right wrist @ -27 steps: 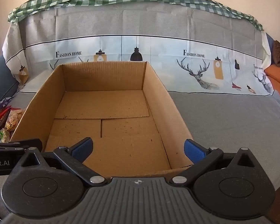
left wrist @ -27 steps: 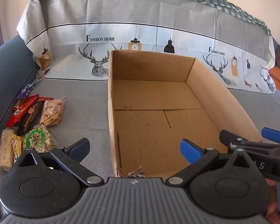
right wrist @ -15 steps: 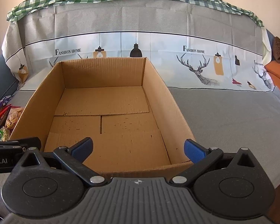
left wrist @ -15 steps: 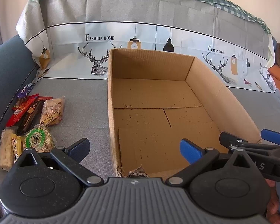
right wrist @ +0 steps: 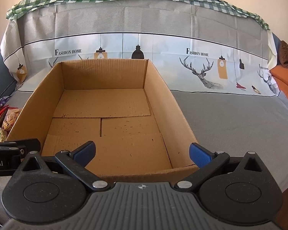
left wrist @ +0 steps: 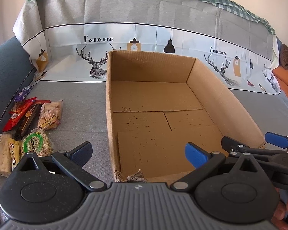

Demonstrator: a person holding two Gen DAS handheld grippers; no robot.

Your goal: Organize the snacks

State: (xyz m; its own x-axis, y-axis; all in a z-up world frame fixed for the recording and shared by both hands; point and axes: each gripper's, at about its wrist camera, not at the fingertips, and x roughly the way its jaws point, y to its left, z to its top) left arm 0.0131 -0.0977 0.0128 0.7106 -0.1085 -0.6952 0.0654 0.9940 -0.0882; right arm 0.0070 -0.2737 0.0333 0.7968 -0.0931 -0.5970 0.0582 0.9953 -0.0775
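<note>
Snacks not yet touched; judged to be the start of the task, with the first pick still ahead. Left hand-held gripper (left wrist: 138,152) has blue pads spread wide, nothing between them; right hand-held gripper (right wrist: 142,152) likewise spread wide and empty. Both hover at the near end of the open brown cardboard box (left wrist: 230,103), which shows a bare floor of overlapping flaps.

Pile of wrapped snacks (left wrist: 28,126) lies on the grey cloth-covered surface (left wrist: 80,103), left of the box and apart from its left wall.

Advice for the pick: swing the left gripper over to the pile, take one packet at a time, close across the narrow width, lift clear of the wall before lowering inside.

Appearance: red foil bars (left wrist: 19,111), a dark bar, clear bags of pale crackers (left wrist: 50,115), a round green-labelled pack (left wrist: 35,143), pale wafer bars at the near edge. Wrappers look thin and likely slippery.
</note>
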